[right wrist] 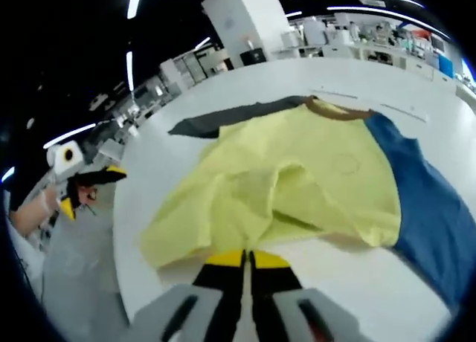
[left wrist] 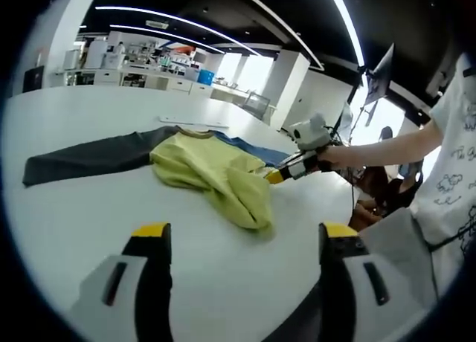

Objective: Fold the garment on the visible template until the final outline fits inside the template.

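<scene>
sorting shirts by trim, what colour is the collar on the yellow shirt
Brown collar, clearest in the right gripper view.

bright open office, ceiling light strips (left wrist: pixel 178 15)

The garment (left wrist: pixel 212 171) (right wrist: pixel 297 182) lies rumpled on the white table; its yellow-green body is bunched and partly folded over, with a brown collar at 12 o'clock; a dark grey sleeve stretches flat toward 9 o'clock; a blue part spreads toward 3 o'clock.
</scene>
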The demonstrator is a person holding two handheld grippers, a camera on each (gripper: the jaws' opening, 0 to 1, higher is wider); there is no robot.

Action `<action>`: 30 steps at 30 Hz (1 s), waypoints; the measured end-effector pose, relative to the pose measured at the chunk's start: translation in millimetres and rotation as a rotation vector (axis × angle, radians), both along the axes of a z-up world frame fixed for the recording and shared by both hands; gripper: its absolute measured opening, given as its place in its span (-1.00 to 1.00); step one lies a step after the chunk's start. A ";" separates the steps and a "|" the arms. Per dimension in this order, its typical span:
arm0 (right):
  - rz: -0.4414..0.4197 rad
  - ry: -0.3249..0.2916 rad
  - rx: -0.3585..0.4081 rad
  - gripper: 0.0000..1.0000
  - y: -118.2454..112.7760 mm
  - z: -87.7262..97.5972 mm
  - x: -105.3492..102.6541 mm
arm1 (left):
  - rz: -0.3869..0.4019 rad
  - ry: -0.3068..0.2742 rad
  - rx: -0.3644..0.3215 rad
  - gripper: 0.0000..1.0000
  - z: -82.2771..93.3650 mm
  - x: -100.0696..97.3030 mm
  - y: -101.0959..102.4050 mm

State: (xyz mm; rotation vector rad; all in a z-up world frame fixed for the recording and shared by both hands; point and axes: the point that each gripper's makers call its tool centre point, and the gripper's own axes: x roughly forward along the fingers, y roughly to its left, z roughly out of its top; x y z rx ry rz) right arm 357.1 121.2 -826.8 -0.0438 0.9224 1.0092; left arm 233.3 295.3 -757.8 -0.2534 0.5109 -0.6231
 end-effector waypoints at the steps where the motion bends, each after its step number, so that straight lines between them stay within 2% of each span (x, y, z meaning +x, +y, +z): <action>1: -0.006 -0.007 0.009 -1.00 -2.3 3.3 -0.7 | 0.001 0.002 -0.002 0.56 -1.0 -0.2 0.6; 7: -0.056 -0.021 0.054 -1.00 -34.0 26.2 -12.4 | -0.016 0.011 -0.009 0.56 -4.9 -2.9 -5.4; 10: -0.084 -0.026 0.056 -1.00 -51.7 29.7 -16.0 | -0.019 0.013 -0.017 0.55 -4.7 -2.8 -9.9; 13: -0.158 -0.002 0.091 -1.00 -73.0 40.5 -29.3 | -0.025 0.014 -0.017 0.54 -6.4 -1.0 -10.3; 15: -0.180 0.004 0.102 -1.00 -86.5 40.5 -30.9 | -0.027 0.015 -0.017 0.53 -7.3 0.0 -10.5; 22: -0.255 0.035 0.112 -1.00 -120.8 43.3 -69.8 | -0.027 0.021 -0.004 0.46 -12.1 7.6 -9.9; 30: -0.310 0.059 0.111 -1.00 -133.6 35.2 -100.4 | -0.025 0.039 0.011 0.33 -18.0 20.3 -13.9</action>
